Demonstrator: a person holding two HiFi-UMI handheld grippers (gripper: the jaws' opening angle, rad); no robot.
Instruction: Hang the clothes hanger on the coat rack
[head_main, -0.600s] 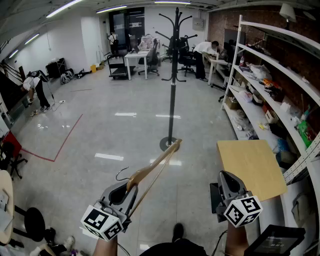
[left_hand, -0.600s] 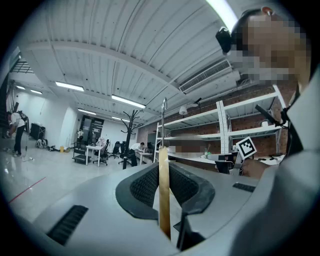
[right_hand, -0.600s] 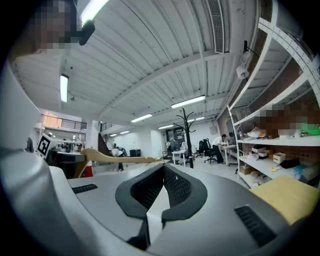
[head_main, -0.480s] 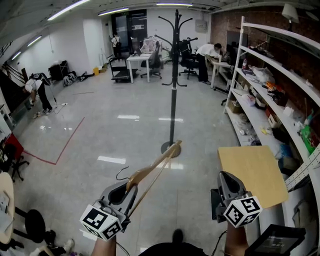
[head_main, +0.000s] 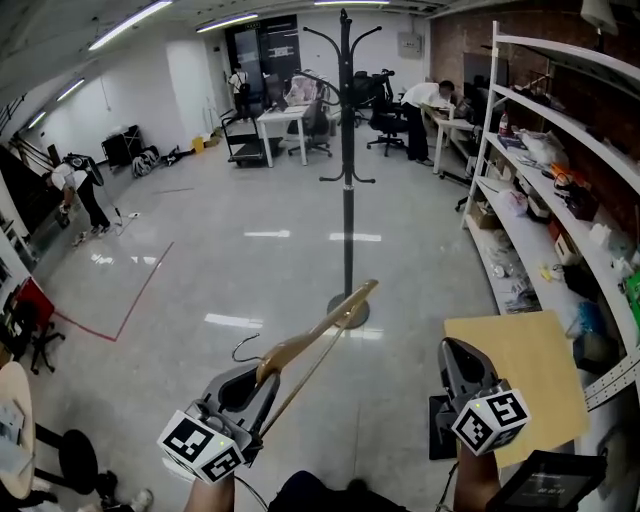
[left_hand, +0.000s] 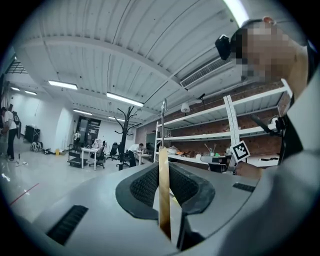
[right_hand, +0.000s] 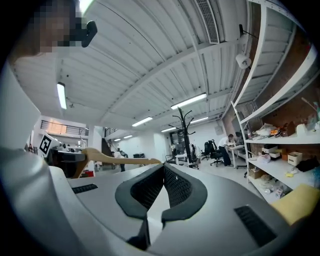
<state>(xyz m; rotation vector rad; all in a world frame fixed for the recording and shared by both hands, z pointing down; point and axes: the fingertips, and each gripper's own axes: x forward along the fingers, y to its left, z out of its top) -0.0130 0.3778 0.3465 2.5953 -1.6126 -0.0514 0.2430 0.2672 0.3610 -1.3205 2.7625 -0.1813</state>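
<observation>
Left gripper (head_main: 248, 388) is clamping the wooden hanger (head_main: 312, 333) pointing toward 1 o'clock. Right gripper (head_main: 460, 362) is riding closed, empty. Coat rack (head_main: 347, 170) is standing well apart at 12 o'clock; approach and hanging remaining.

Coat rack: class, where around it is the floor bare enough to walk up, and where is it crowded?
Bare floor runs from the foot of the coat rack left to the red tape line and back to the white desk. Crowded: the shelving unit along the right, the wooden board beside it, and office chairs behind the rack.
</observation>
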